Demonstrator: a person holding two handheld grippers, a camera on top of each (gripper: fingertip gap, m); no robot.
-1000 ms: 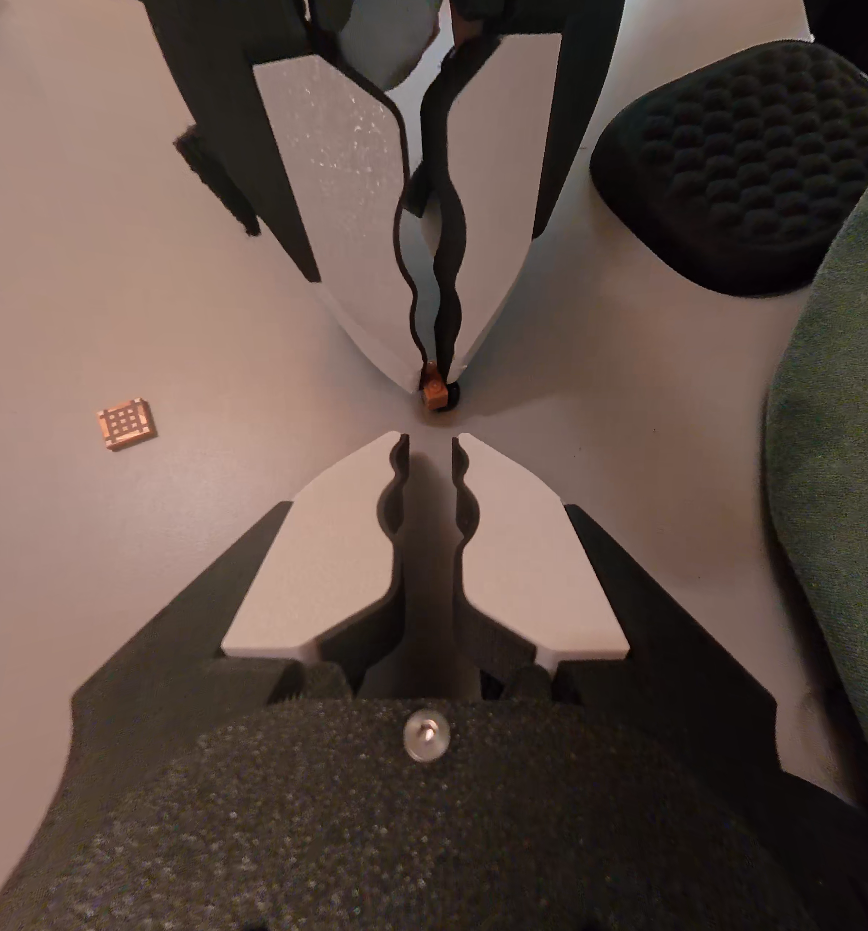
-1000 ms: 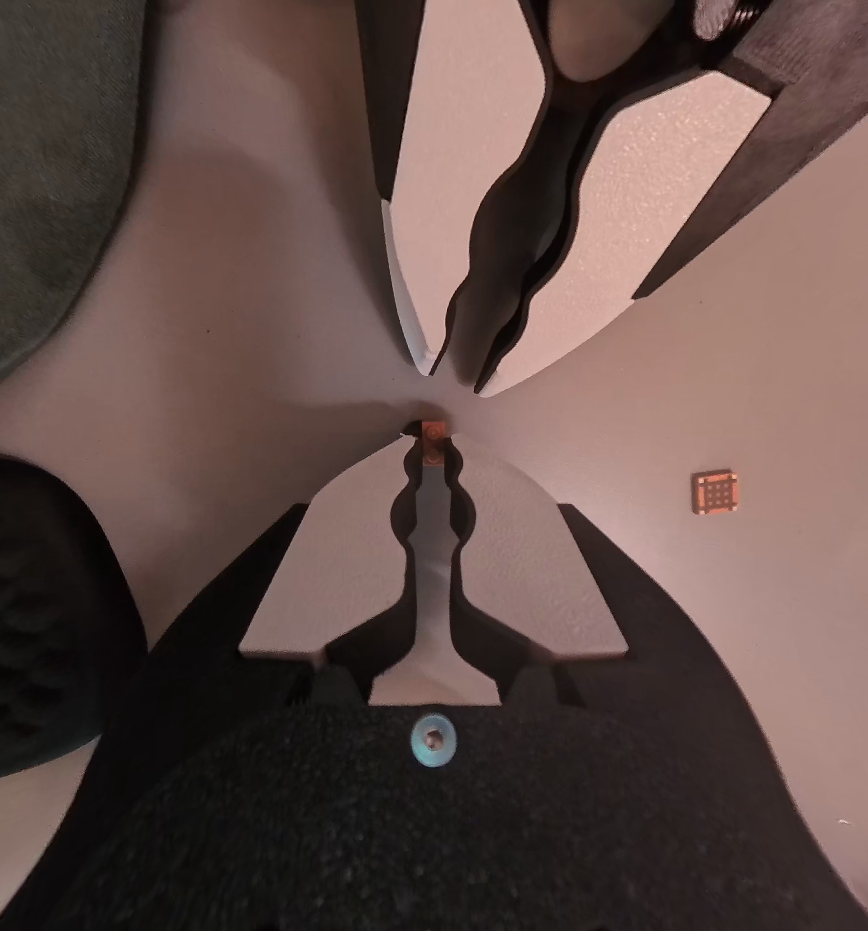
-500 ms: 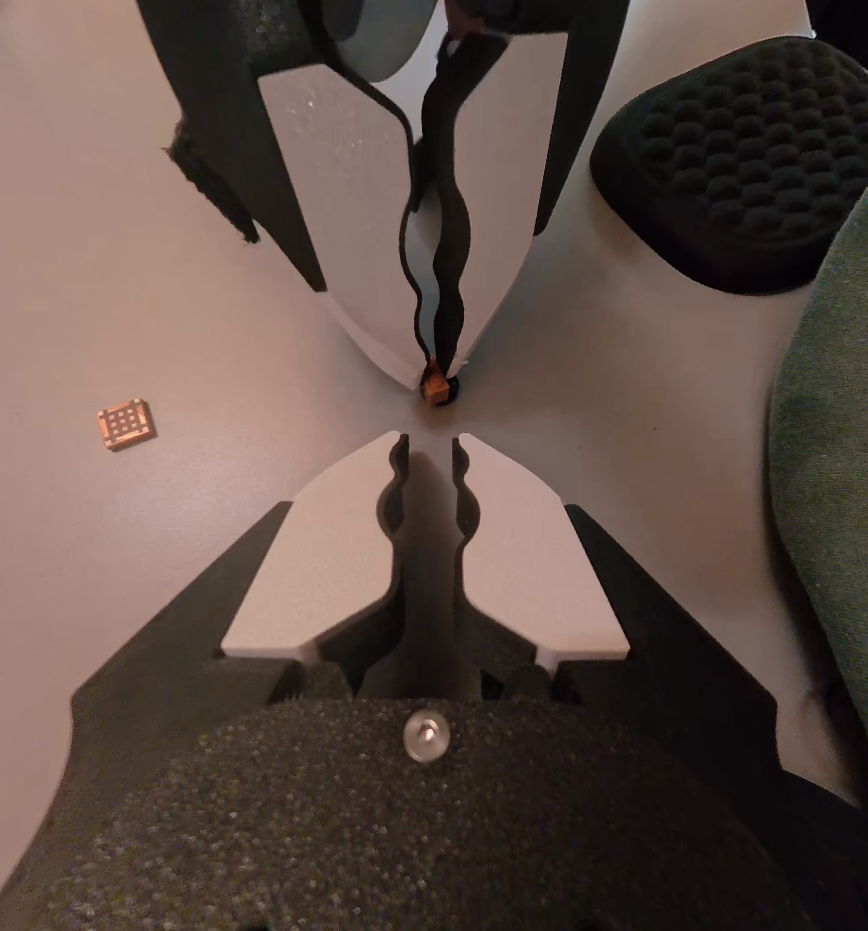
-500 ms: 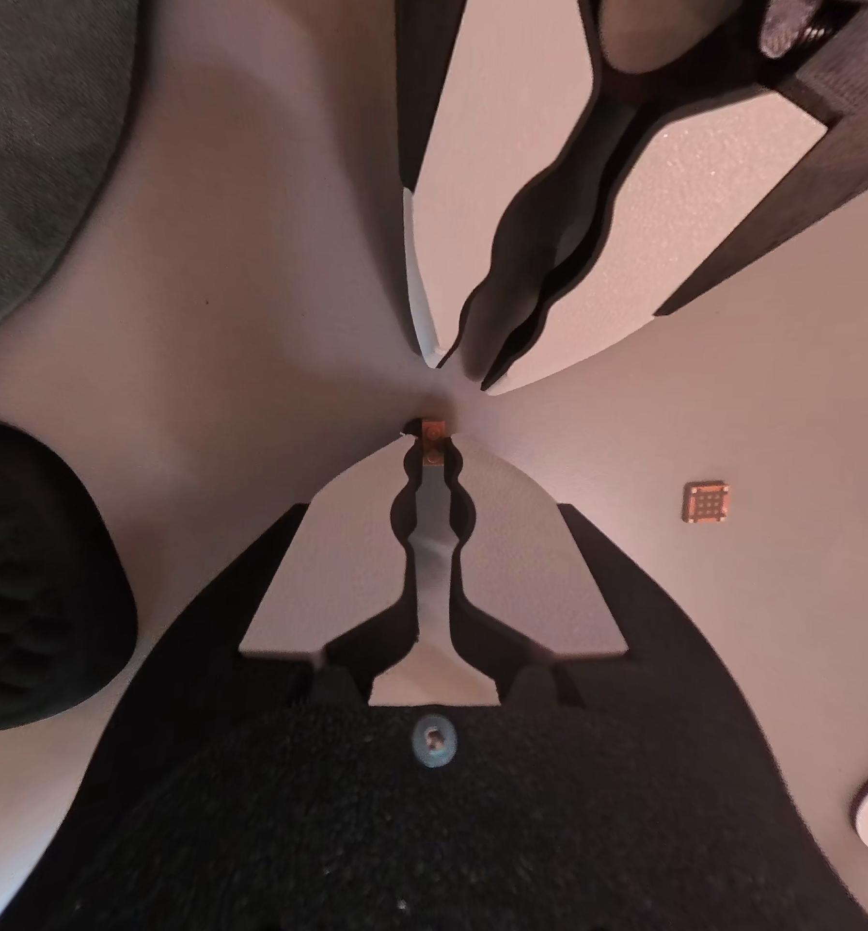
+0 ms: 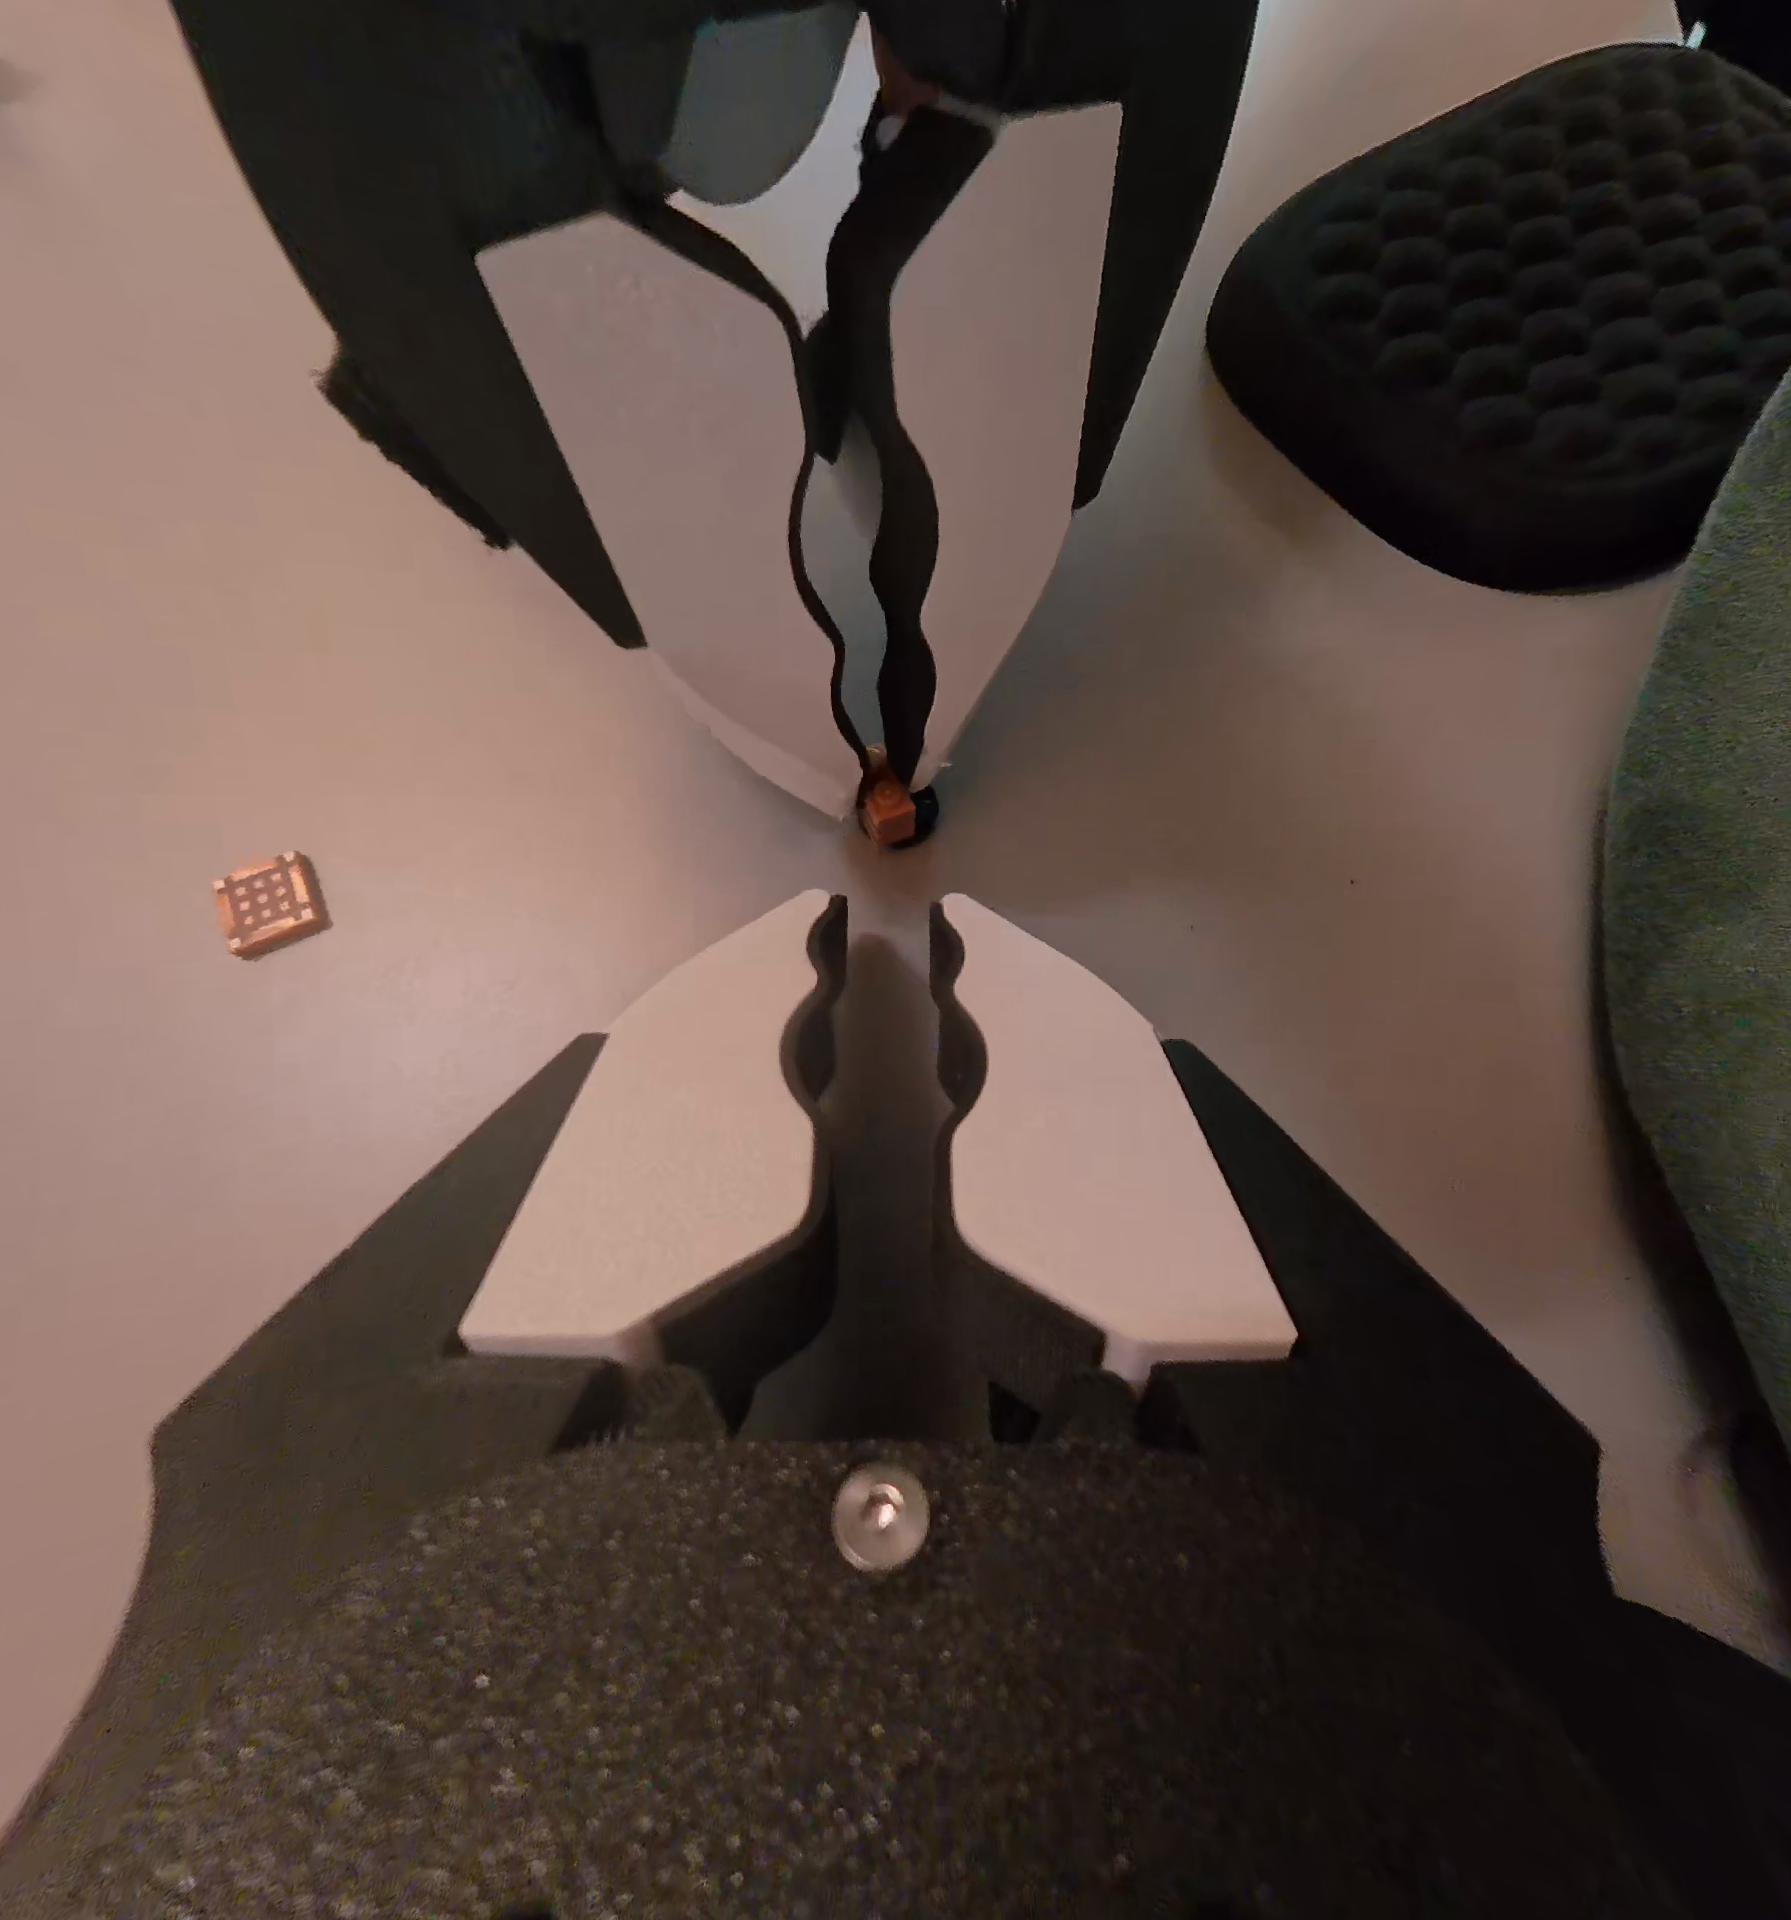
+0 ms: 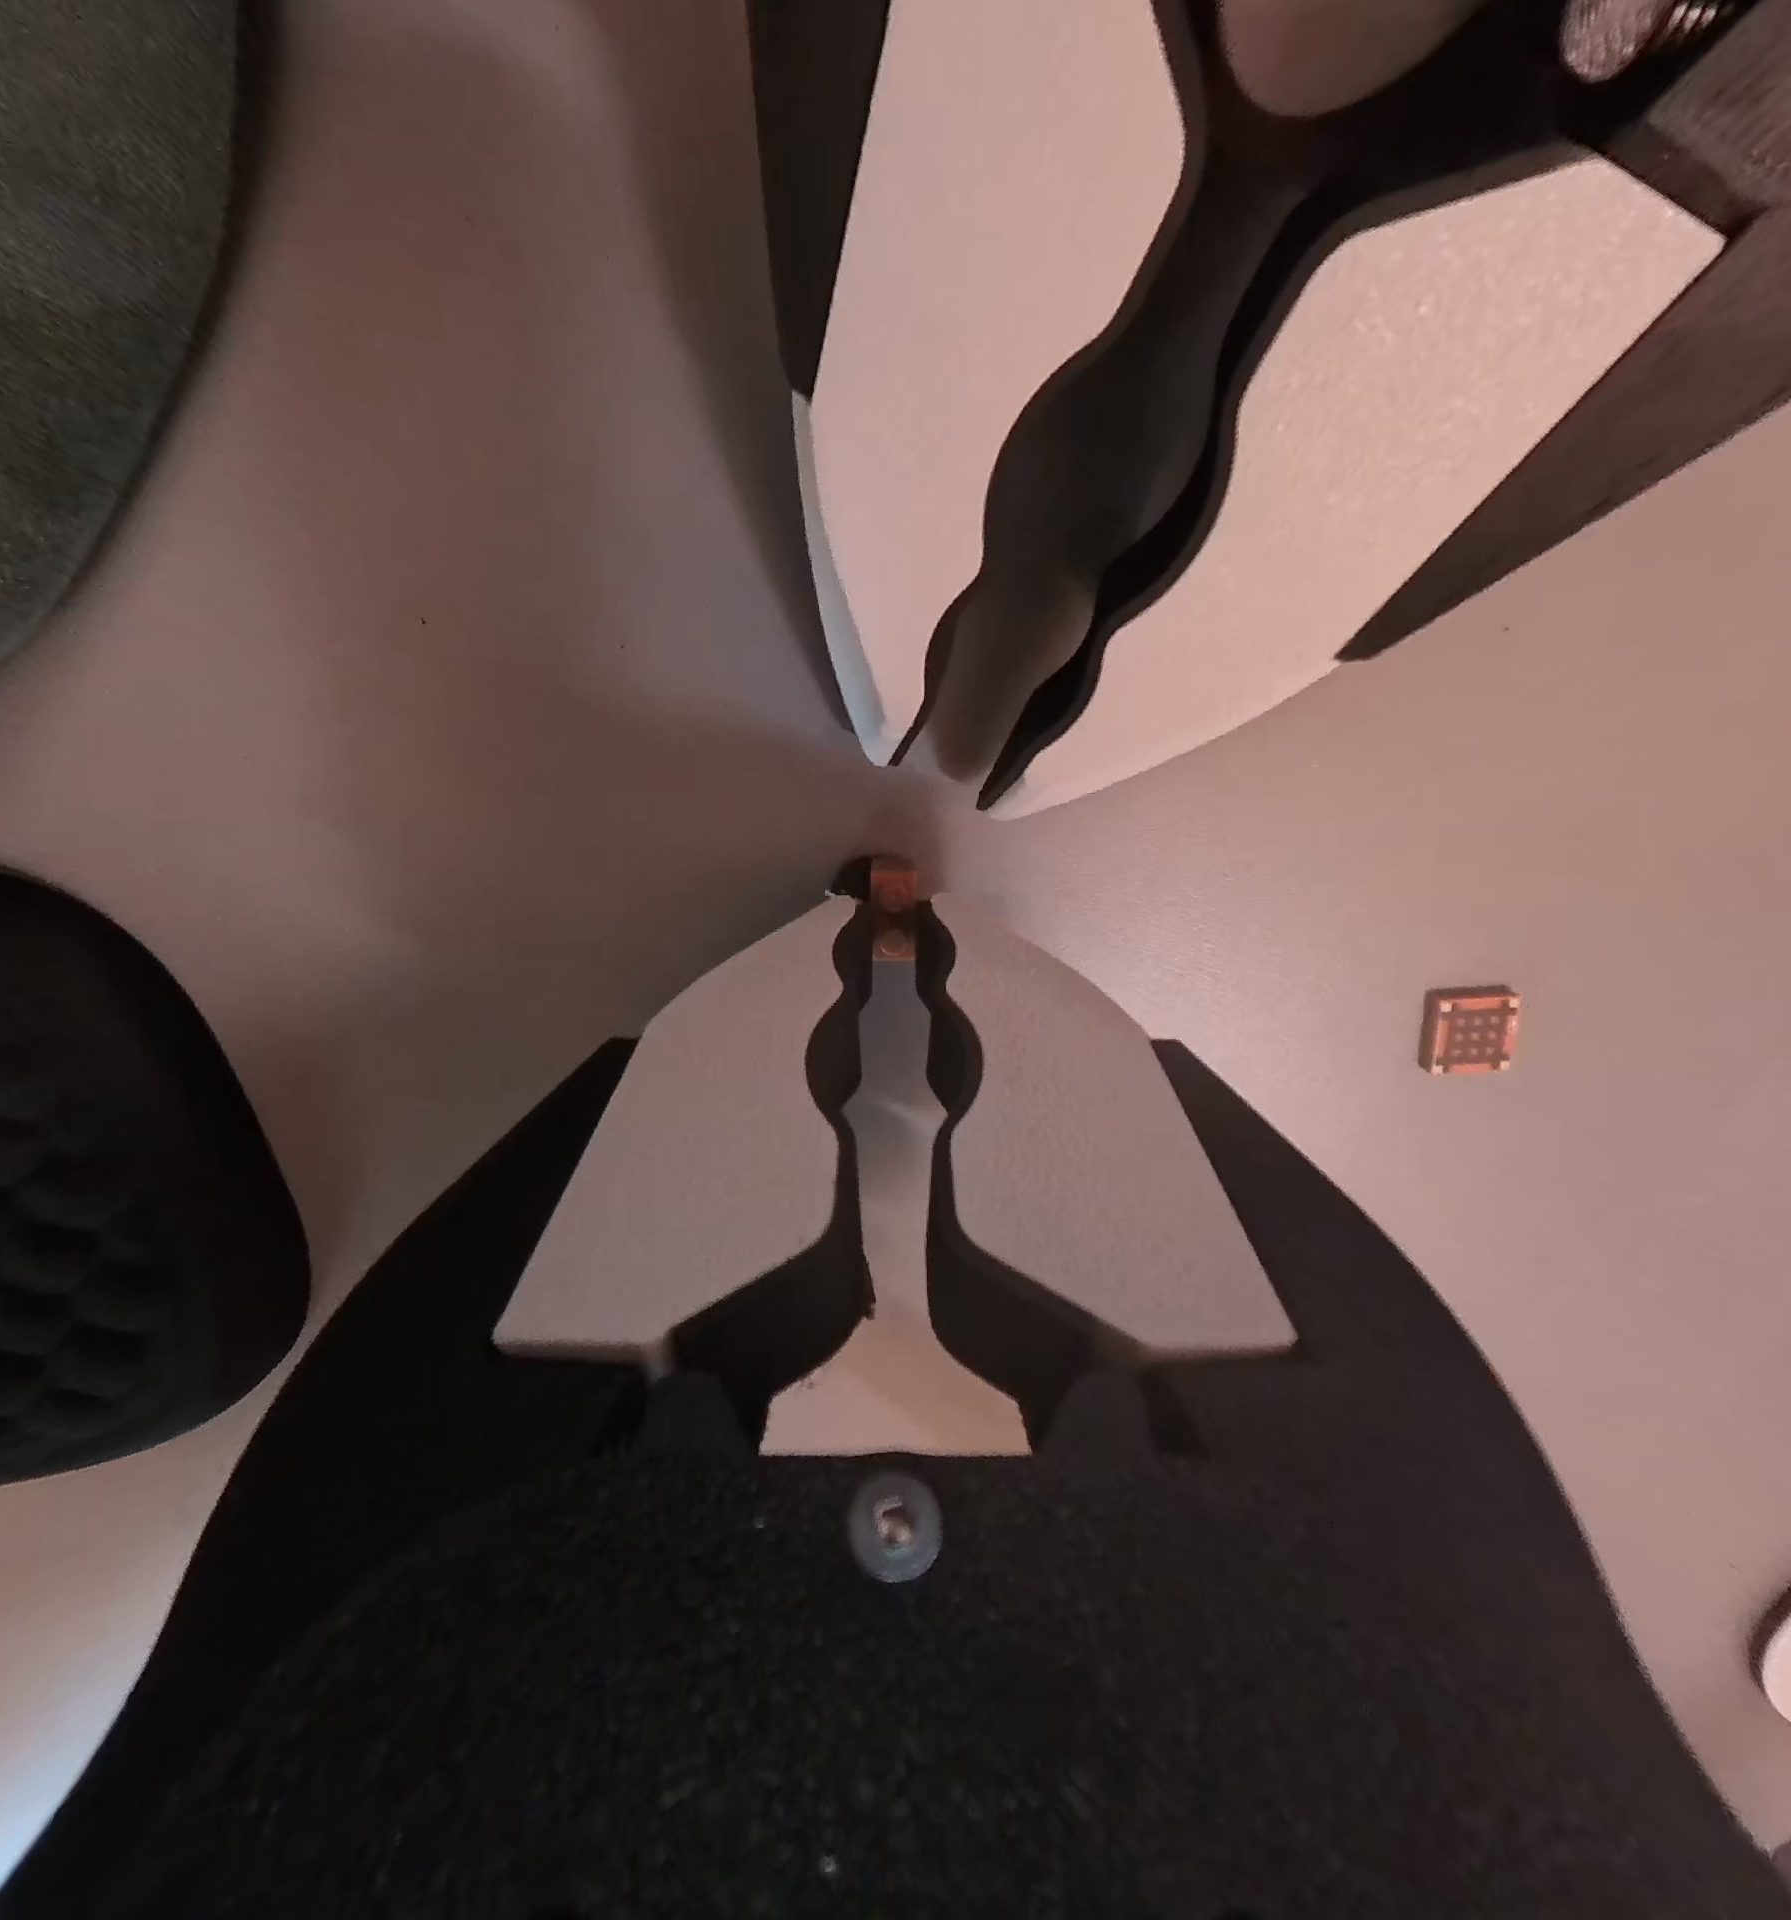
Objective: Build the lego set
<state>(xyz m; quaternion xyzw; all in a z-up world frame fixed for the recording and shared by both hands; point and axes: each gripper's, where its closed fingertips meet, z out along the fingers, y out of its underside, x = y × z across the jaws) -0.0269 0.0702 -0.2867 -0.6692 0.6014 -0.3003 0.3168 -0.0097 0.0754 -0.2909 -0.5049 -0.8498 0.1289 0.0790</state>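
Orange and small, the brick (image 6: pixel 892 902) is sitting pinched between the tips of the right claw (image 6: pixel 892 914), whose two fingers are clenching it from either side; a black piece (image 6: pixel 851 879) is showing just at its left, touching it. In the right wrist view the brick is lying at the very end of the fingers, with bare desk (image 6: pixel 558 520) visible through the gap behind it. Just beyond it, the left claw (image 6: pixel 938 779) is pointing back toward it with its tips a little apart and nothing between them, close to the brick but not touching it.

From the left wrist view, the left claw (image 5: pixel 886 909) is standing released, its white fingers (image 5: pixel 683 1122) parted over the pale desk (image 5: pixel 195 644). Right ahead of its tips, the orange brick (image 5: pixel 889 806) is sticking out from the closed tips of the right claw (image 5: pixel 891 774), with the black piece (image 5: pixel 925 808) beside it. Whether the brick is resting on the desk surface or being held just above it cannot be told.

Off to the left of the left claw, well apart from both claws, a small tan square plate (image 5: pixel 270 902) with a grid pattern is lying flat on the desk; the right wrist view is showing the same plate (image 6: pixel 1471 1031) to its right. Farther away, a black dimpled pad (image 5: pixel 1514 312) is lying toward the desk's far right, with green fabric (image 5: pixel 1743 935) running along the right edge.
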